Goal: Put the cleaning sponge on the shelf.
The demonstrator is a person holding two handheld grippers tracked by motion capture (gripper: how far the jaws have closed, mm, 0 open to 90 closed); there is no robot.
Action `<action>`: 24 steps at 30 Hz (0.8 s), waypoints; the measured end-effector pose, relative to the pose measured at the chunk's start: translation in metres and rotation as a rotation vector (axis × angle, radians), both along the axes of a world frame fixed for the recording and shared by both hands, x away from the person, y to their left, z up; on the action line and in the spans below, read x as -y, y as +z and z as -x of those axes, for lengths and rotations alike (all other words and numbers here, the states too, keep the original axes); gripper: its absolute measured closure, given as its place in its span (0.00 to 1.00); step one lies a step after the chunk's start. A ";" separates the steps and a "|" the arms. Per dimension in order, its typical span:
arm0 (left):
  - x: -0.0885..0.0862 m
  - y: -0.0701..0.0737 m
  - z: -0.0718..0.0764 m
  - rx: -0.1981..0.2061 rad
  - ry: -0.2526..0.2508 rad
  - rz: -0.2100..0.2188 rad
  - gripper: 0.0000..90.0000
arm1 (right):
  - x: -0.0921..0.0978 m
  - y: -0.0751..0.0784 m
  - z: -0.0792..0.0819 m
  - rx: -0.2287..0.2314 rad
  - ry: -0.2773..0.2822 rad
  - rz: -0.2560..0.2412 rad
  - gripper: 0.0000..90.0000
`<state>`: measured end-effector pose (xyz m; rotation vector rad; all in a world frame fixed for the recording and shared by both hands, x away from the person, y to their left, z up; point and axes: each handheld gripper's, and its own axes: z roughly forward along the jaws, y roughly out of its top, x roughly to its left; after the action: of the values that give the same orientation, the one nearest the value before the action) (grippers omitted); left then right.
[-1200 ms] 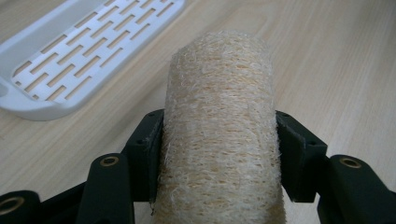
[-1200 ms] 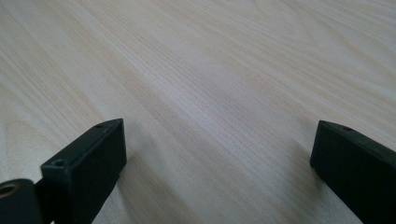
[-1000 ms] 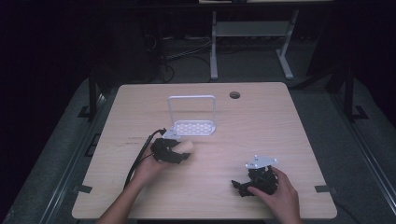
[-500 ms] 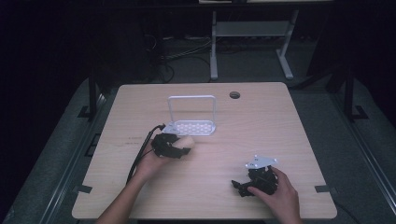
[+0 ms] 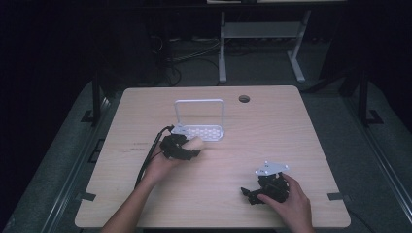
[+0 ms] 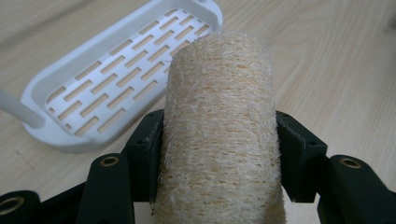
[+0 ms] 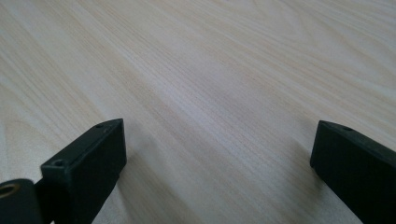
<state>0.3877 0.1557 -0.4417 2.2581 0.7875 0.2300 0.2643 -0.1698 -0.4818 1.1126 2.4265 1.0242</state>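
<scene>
A person seated at a pale wooden table (image 5: pixel 301 141) is working a hand-held gripper in each hand. The left gripper (image 5: pixel 180 147) is clamping a tan loofah roll (image 6: pixel 222 130) between its two black jaws, which are pressing in on both sides of the fibrous cylinder; the roll is running forward from between them, its rounded far end reaching out past their tips. Just ahead of that gripper and a little to its left in its own view, a white slotted soap tray (image 6: pixel 98 84) is lying flat on the wood, with the loofah's far end hanging at its near rim; in the high view a white rectangular frame (image 5: pixel 199 111) is rising from the tray's far edge. The gripper's black cable (image 5: pixel 148 160) is trailing back along the forearm. The right gripper (image 5: pixel 265 189), well apart from the tray at the table's near right, is resting low with its jaws spread wide, nothing but bare wood grain lying between them.
</scene>
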 end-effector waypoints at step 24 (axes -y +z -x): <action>0.026 0.019 -0.028 0.038 0.019 -0.011 0.46 | 0.000 0.000 0.000 0.000 0.000 0.000 0.04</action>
<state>0.4160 0.1297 -0.4231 2.2510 0.7899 0.2864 0.2643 -0.1698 -0.4818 1.1126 2.4264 1.0243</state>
